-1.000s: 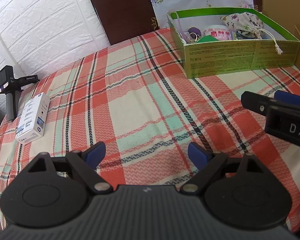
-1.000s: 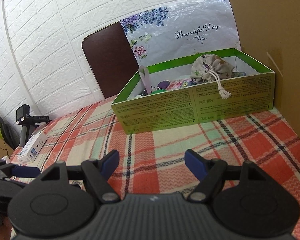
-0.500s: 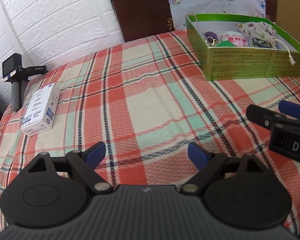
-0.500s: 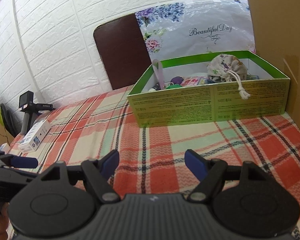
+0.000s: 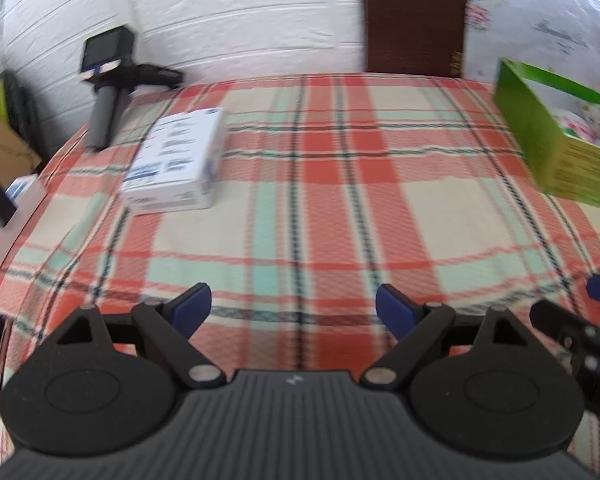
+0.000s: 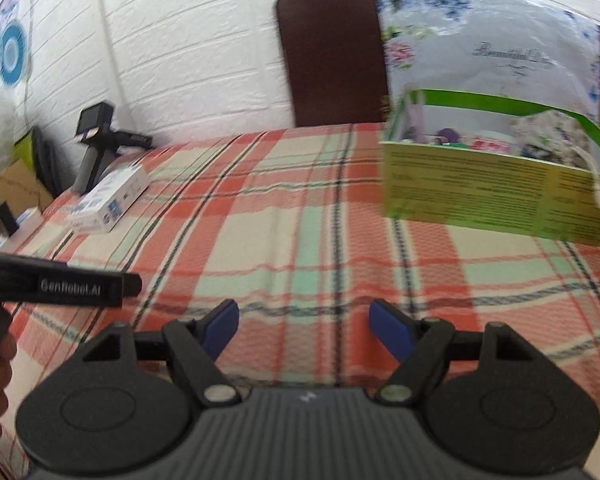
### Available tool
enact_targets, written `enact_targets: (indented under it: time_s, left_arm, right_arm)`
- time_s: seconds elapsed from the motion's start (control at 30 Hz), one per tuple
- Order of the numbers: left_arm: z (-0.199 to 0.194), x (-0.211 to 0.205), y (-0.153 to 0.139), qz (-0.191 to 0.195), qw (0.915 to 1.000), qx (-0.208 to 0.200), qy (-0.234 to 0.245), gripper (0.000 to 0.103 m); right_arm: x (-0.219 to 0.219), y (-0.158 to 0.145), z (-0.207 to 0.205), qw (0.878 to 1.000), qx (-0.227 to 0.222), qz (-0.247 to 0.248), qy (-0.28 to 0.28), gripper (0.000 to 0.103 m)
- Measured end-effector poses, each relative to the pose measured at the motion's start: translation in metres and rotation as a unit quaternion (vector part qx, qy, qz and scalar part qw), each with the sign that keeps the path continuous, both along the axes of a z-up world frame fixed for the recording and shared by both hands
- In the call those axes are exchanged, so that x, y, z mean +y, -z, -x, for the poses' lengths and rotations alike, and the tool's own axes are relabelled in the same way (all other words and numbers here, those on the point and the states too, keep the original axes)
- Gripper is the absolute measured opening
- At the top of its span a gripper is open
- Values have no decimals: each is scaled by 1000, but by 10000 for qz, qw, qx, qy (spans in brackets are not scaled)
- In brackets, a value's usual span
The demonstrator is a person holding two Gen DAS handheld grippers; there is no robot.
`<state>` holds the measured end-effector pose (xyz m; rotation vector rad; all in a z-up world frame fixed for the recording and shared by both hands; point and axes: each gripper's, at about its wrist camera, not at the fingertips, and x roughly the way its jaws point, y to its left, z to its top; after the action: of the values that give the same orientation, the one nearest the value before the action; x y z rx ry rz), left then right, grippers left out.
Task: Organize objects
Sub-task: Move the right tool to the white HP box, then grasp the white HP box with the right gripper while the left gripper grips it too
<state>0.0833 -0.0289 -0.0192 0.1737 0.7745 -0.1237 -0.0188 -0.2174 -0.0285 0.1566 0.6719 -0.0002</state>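
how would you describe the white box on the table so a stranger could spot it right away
On the plaid tablecloth, look to the far left corner by the white brick wall. The white box lies flat there, just in front of an upright black handheld camera. It is the only white, blue-printed carton on the cloth.

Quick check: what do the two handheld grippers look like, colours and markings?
Both match: the left gripper and right gripper have a ribbed dark-grey body, black linkage arms with silver pivot pins, round black side discs and blue finger pads. The left gripper's side reads "GenRobot.AI" in the right wrist view.

Woven plaid tablecloth (image 5: 300,200); glossy cardboard green box (image 6: 480,184).
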Motion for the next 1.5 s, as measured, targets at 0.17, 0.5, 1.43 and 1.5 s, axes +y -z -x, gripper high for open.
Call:
enact_targets:
  time_s: [0.17, 0.5, 1.43, 1.5]
  left_arm:
    - [-13, 40, 4, 35, 9987, -81, -501, 91]
    - [-45, 144, 17, 438, 9786, -309, -1989, 96]
    - [-25, 165, 29, 833, 9544, -1419, -2492, 97]
    - [-30, 160, 30, 657, 9602, -1317, -2374, 97]
  right_arm:
    - [36, 5, -15, 9985, 206, 180, -477, 75]
    - [119, 5, -58, 9833, 188, 608, -1704, 78]
    - [126, 8, -141, 9913, 190, -501, -1202, 88]
    - [96, 7, -114, 9920, 223, -497, -1135, 88]
